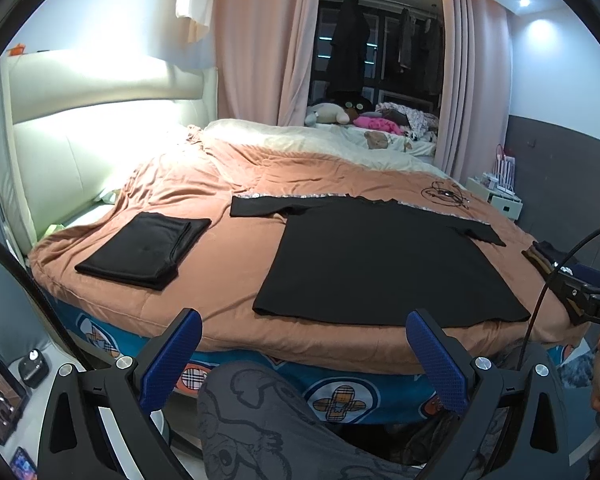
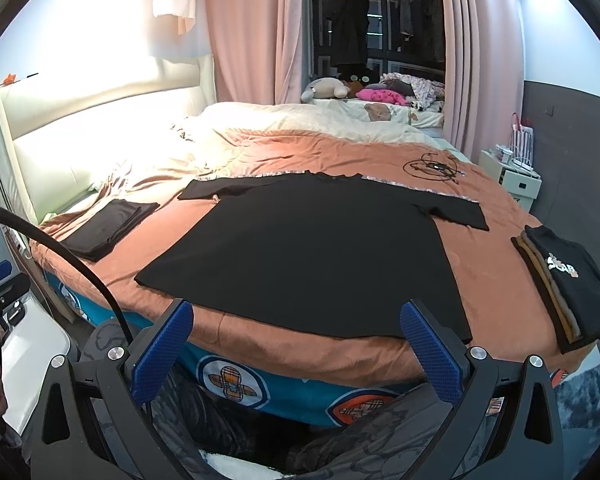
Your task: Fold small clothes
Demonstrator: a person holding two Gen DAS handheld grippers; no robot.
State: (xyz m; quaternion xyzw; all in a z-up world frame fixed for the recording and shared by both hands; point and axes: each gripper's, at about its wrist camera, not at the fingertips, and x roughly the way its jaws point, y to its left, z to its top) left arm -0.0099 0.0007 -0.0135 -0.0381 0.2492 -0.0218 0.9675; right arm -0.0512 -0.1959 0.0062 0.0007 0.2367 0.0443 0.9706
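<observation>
A black T-shirt [image 1: 372, 256] lies spread flat on the brown bedspread, sleeves out; it also shows in the right wrist view [image 2: 312, 248]. A folded black garment [image 1: 144, 250] lies to its left, also seen in the right wrist view [image 2: 108, 226]. A stack of folded clothes [image 2: 568, 284] sits at the right edge of the bed, partly visible in the left wrist view [image 1: 556, 264]. My left gripper [image 1: 304, 328] is open and empty, held short of the shirt's near hem. My right gripper [image 2: 296, 320] is open and empty, just short of the same hem.
The brown bedspread [image 1: 228, 280] covers the bed; a black cable coil [image 2: 434, 168] lies on it far right. A white nightstand [image 2: 516, 172] stands right of the bed. Soft toys [image 1: 352, 118] pile up beyond it. A tablet [image 1: 0, 404] sits on a side table at left.
</observation>
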